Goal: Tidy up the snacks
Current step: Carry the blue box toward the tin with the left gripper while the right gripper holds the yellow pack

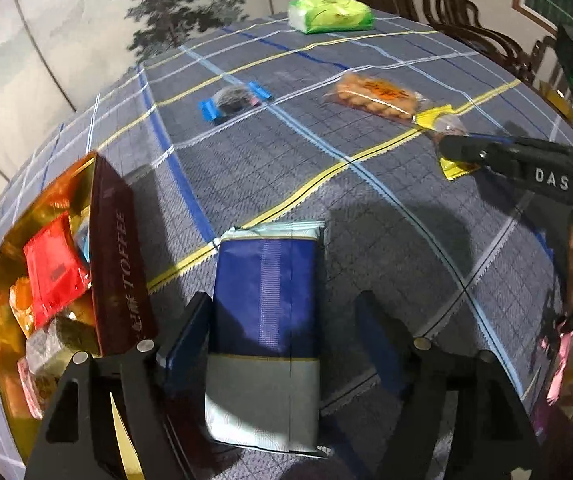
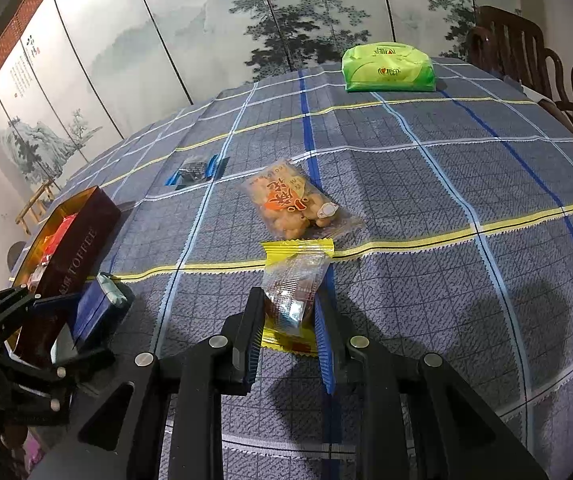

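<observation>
Meanwhile, right tongs (image 2: 288, 312) grip a yellow-ended snack packet (image 2: 294, 280); left tongs (image 1: 282, 320) straddle, agape, a blue packet (image 1: 266, 320) beside the toffee box (image 1: 120, 264).

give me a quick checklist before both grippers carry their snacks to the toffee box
1. Right gripper closed on the yellow packet: ok, fingers press both sides.
2. Left gripper closed on the blue packet: not ok, a gap shows on the right side.
3. Toffee box open on top: ok.
4. Room in the box: cannot tell, snacks already fill the visible part.
5. Peanut bag clear of the yellow packet: cannot tell, their edges look close.
</observation>
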